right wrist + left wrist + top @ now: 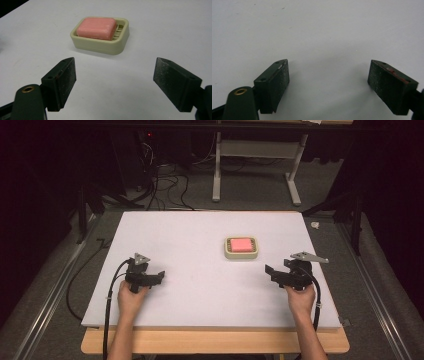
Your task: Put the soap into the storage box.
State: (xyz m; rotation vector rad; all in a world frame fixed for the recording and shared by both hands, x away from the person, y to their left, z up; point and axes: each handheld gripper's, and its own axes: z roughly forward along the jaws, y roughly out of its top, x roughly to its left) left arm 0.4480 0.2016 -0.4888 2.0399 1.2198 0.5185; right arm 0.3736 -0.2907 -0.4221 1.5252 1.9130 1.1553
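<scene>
Both hands low on white worktop [200,285]: left tool [159,275] at 8 o'clock, right tool [269,271] at 4, jaws wide apart, gripping nothing. Farther off, toward 1 o'clock: cream soap dish [101,44] cradling pink soap bar [97,28], flat inside.

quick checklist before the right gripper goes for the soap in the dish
1. Right gripper open wide enough for a grasp: ok, jaws stand far apart with nothing between them.
2. Pink soap seated in the soap dish: ok, it lies flat, toward one end of the slatted tray.
3. Path from right gripper to dish: ok, bare white table between them.
4. Left gripper out of the way: ok, open over bare table, far from the dish.
5. Soap stuck to the dish or slippery: cannot tell.
</scene>
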